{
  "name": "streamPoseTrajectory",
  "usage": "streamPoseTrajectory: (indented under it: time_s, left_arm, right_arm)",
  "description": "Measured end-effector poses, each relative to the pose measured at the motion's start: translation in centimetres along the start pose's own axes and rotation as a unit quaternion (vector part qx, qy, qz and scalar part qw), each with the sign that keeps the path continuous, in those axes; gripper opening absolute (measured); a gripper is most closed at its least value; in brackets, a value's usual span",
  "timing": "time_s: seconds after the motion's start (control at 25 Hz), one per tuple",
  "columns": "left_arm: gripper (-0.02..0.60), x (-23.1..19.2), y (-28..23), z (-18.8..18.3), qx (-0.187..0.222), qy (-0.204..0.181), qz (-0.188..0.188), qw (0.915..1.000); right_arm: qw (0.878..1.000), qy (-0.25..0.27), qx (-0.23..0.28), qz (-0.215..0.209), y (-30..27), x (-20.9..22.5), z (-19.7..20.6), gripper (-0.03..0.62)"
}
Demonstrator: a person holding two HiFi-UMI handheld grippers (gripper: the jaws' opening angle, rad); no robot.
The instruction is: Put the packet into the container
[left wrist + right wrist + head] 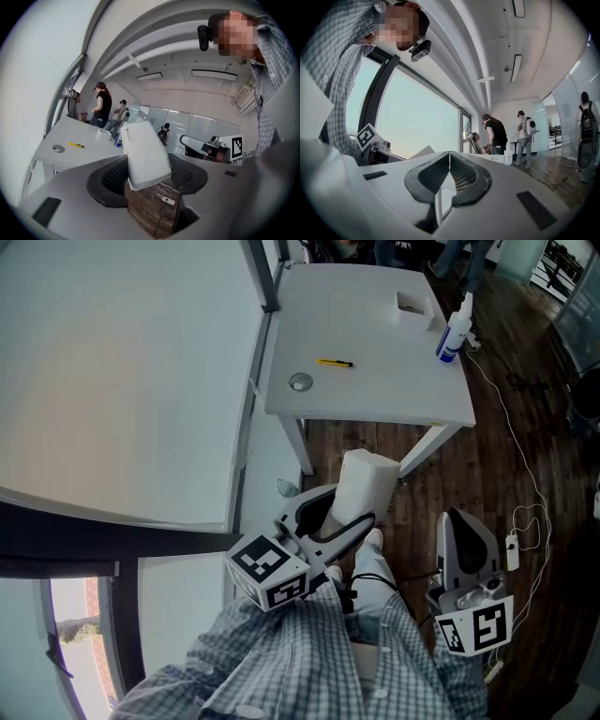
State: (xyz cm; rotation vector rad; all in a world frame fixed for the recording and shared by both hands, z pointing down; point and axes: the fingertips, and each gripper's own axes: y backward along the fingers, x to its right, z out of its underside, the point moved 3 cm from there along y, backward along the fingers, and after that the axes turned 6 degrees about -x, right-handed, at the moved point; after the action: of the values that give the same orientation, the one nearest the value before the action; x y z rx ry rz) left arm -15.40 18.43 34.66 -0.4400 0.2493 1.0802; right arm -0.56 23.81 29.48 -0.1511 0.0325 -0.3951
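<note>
Nearest of all is the person's checked shirt [281, 662], filling the bottom of the head view, with both grippers held just in front of it over the wooden floor [511, 451].

The left gripper [349, 526] is clamped on the lower end of the white packet [364, 482]. In the left gripper view the packet stands out from between the two dark pads, its long axis running roughly along the jaws and leaning a little to the left, with most of its length free beyond the grip. The right gripper [449, 164] holds nothing: its own view shows the jaws pressed together tip to tip with no gap. It hangs low at the person's right side.

The container [411, 306] looks to be the small white open box near the far right corner of the white table [375, 395], just beside a blue-capped bottle [453, 332]. A yellow pen-like thing [335, 363] and a small round object [300, 382] lie on the near left part of the table, away from the box.

From the packet, the box lies well ahead and somewhat to the right, across the near edge and most of the table's depth. The packet's free end already points roughly that way. I judge that the coming move is a long forward reach with the left arm, drifting right, to bring the free end over the box's open top before the jaws let go. The right gripper sits more in line with the box, but it is empty and no closer.
</note>
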Motion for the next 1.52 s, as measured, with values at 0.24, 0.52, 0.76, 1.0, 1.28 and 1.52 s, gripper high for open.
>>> streamPoseTrajectory:
  time_s: [0.24,0.52,0.76,1.0,1.28,1.52]
  left_arm:
    - [0.265,-0.3,-1.3,-0.3,-0.010,-0.005,-0.004,0.9999]
    - [0.265,-1.6,-4.3,-1.1,-0.024,-0.020,-0.024,0.9992]
    - [0.265,-2.5,-7.2,-2.5,-0.029,-0.036,-0.040,0.9981]
    - [0.265,-3.3,-9.7,-4.0,-0.032,-0.040,-0.063,0.9967]
    - [0.265,-3.7,-12.6,-5.6,-0.026,-0.046,-0.084,0.9951]
    - [0.265,-3.9,-14.4,-6.8,-0.030,-0.072,-0.104,0.9915]
  right_arm:
    - [1.000,-0.004,-0.003,-0.006,-1.0,1.3,0.1,0.015]
    - [1.000,-0.010,-0.009,-0.015,-2.9,4.5,0.5,0.015]
    - [0.999,-0.009,-0.011,-0.029,-5.2,7.7,0.1,0.015]
    - [0.999,-0.008,-0.010,-0.050,-7.2,10.8,-0.6,0.015]
    - [0.998,-0.004,-0.006,-0.069,-8.7,14.1,-1.1,0.015]
    - [0.997,0.003,-0.002,-0.074,-9.3,16.7,-1.5,0.015]
